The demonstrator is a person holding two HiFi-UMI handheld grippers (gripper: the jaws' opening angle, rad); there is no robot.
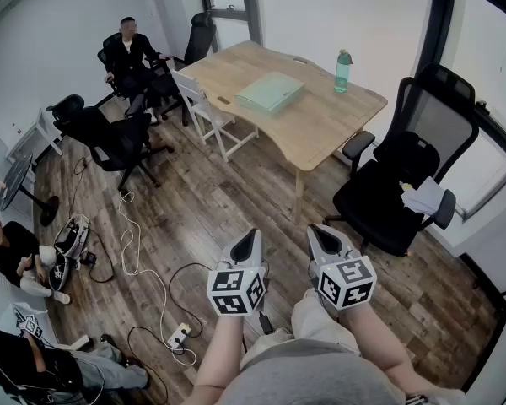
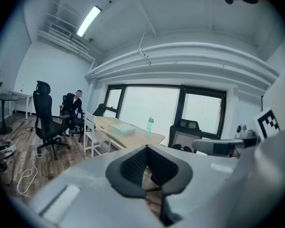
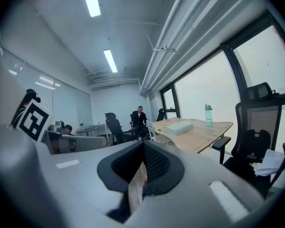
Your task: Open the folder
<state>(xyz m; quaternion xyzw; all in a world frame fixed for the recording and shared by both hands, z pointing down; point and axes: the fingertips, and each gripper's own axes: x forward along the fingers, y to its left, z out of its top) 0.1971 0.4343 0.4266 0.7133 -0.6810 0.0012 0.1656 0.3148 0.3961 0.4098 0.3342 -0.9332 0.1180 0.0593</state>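
Observation:
A pale green folder (image 1: 270, 91) lies shut on the wooden table (image 1: 320, 121) far ahead; it also shows small in the left gripper view (image 2: 121, 128) and the right gripper view (image 3: 179, 127). I hold both grippers side by side over the wood floor, well short of the table. The left gripper (image 1: 255, 234) has its jaws together with nothing between them (image 2: 147, 148). My right gripper (image 1: 314, 229) also looks shut and empty (image 3: 143, 144). Both point toward the table.
A teal bottle (image 1: 342, 71) stands on the table's far right. A black office chair (image 1: 405, 175) with papers sits right of the table, a white chair (image 1: 204, 108) on its left. A person (image 1: 131, 57) sits at the back; cables and a power strip (image 1: 179, 336) lie on the floor.

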